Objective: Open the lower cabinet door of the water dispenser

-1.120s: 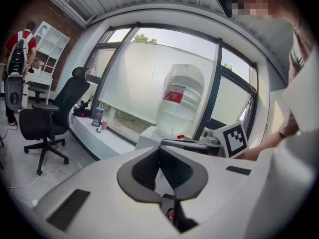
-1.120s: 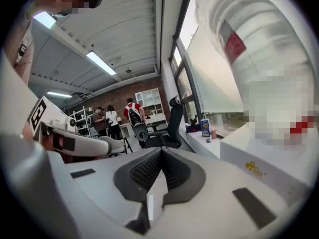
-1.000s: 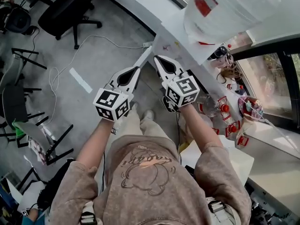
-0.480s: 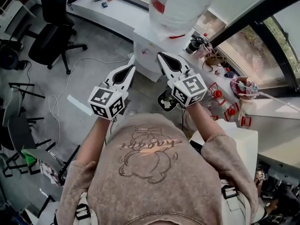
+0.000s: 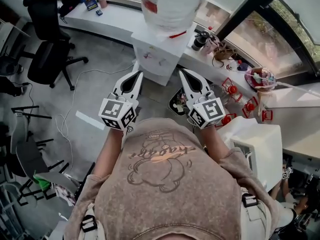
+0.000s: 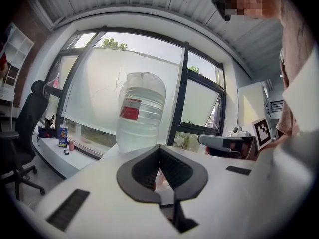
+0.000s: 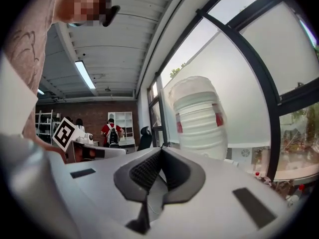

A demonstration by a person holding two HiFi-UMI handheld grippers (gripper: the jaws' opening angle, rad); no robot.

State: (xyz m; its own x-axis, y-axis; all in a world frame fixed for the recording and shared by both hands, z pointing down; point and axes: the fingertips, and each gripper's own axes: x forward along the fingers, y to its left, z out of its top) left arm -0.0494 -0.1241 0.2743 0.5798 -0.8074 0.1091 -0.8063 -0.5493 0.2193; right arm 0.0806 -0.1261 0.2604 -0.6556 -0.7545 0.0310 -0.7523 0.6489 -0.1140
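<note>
White boxy water dispenser (image 5: 157,59) | ribbed clear jug (image 5: 172,6) | left hand-held gripper (image 5: 137,75) closed | right hand-held gripper (image 5: 183,73) closed

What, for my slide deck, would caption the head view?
Person before the water dispenser, left gripper and right gripper shut and empty.

Grey floor (image 5: 107,46), black office chair (image 5: 47,59), white counter (image 5: 112,21), large dark-framed windows (image 5: 287,31)

Brownish sweatshirt (image 5: 160,184) with cartoon print, lower centre.
Left gripper (image 5: 138,73) and right gripper (image 5: 182,71): white shells, black-and-white marker cubes (image 5: 119,114).
</note>
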